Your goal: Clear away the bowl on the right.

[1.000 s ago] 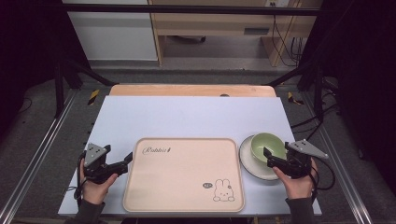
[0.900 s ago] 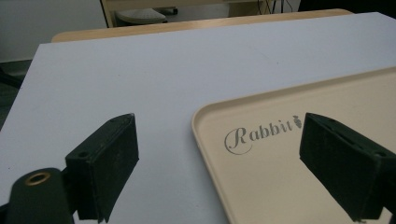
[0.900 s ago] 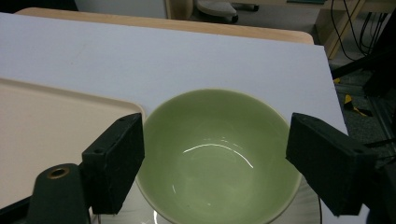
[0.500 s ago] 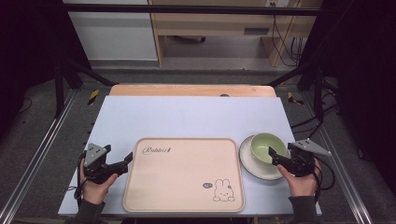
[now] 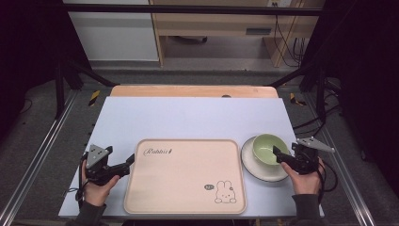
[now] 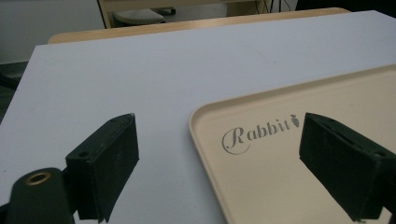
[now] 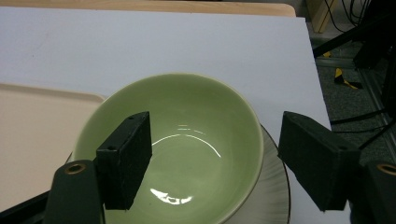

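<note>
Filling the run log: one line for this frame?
left claw: open, straddling tray edge | right claw: open, straddling green bowl rim | bowl on plate

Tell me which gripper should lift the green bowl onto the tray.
Right. The right gripper is open at the bowl, one jaw over its inside and one outside the rim. The left gripper is open at the tray's far left edge, the whole tray away from the bowl.

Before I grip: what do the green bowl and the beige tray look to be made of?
Green bowl: likely glazed ceramic; glossy, with sharp light reflections inside. Beige tray: probably matte plastic; even, dull surface, moulded raised rim, printed lettering and rabbit. Neither is certain from looks alone.
</note>
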`<move>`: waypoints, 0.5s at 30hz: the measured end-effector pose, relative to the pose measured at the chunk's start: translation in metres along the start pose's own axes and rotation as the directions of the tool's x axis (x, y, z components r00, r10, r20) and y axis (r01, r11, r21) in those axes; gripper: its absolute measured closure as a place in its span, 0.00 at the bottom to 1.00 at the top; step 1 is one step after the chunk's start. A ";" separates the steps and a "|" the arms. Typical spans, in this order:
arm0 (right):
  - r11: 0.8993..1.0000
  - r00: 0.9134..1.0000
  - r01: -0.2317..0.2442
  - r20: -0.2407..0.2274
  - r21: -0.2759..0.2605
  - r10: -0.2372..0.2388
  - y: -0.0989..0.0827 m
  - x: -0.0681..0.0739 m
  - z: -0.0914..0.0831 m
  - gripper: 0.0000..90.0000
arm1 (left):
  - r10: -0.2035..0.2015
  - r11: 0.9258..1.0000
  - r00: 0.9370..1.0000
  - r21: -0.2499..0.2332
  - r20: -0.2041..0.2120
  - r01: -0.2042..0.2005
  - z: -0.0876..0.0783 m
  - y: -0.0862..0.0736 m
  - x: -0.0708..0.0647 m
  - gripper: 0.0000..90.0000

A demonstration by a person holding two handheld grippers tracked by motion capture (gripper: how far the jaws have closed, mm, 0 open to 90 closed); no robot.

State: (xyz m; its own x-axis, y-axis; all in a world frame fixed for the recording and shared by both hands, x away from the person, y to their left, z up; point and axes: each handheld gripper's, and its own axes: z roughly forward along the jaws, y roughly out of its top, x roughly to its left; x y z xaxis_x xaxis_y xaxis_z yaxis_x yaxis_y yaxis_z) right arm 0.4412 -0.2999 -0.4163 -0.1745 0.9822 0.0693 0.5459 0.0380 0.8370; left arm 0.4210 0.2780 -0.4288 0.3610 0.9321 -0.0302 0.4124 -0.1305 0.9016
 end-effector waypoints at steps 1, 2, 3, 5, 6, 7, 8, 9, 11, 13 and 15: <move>1.000 1.000 0.005 0.007 0.001 -0.005 0.000 -0.001 0.002 0.30 | 0.000 1.000 1.000 0.000 0.000 0.000 0.000 0.000 0.000 0.13; 1.000 1.000 0.005 0.007 0.001 -0.005 0.000 -0.001 0.002 0.30 | 0.001 1.000 1.000 0.001 0.000 -0.001 0.000 0.000 0.000 0.13; 1.000 1.000 0.002 0.010 0.008 -0.002 0.000 -0.001 0.003 0.30 | 0.001 1.000 1.000 0.000 0.000 -0.001 0.000 0.000 0.000 0.13; 1.000 1.000 0.004 0.020 0.019 -0.005 0.000 -0.003 0.006 0.31 | 0.003 1.000 1.000 0.000 0.000 -0.003 0.000 0.000 0.000 0.13; 0.999 1.000 -0.002 0.019 0.035 0.002 -0.001 -0.004 0.008 0.33 | 0.004 1.000 1.000 0.001 0.000 -0.004 0.000 0.000 0.000 0.13; 0.999 1.000 -0.002 0.019 0.035 0.002 -0.001 -0.004 0.008 0.33 | 0.004 1.000 1.000 0.002 0.001 -0.004 0.000 0.000 -0.001 0.13; 0.999 1.000 -0.003 0.020 0.038 0.002 -0.001 -0.004 0.008 0.34 | 0.007 1.000 1.000 0.003 0.001 -0.007 0.000 0.000 -0.001 0.13; 0.999 1.000 -0.005 0.023 0.044 0.004 -0.001 -0.006 0.009 0.36 | 0.009 1.000 1.000 0.005 0.000 -0.009 0.000 0.000 -0.001 0.13; 0.999 1.000 -0.011 0.021 0.053 0.010 -0.001 -0.007 0.011 0.38 | 0.010 1.000 1.000 0.005 0.000 -0.010 0.001 0.000 -0.001 0.13; 0.997 0.999 -0.025 0.026 0.076 0.023 -0.001 -0.010 0.015 0.40 | 0.010 1.000 1.000 0.005 0.000 -0.010 0.000 0.000 -0.001 0.13; 0.996 0.999 -0.023 0.028 0.083 0.021 -0.001 -0.010 0.016 0.40 | 0.010 1.000 1.000 0.004 0.000 -0.010 0.000 0.000 -0.001 0.13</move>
State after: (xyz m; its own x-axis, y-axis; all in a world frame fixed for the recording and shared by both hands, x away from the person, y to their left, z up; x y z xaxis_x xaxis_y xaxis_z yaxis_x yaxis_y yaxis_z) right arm 0.4556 -0.3072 -0.4261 -0.1403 0.9875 0.0715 0.6156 0.0305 0.7874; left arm 0.4207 0.2768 -0.4289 0.3654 0.9306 -0.0216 0.4119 -0.1408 0.9003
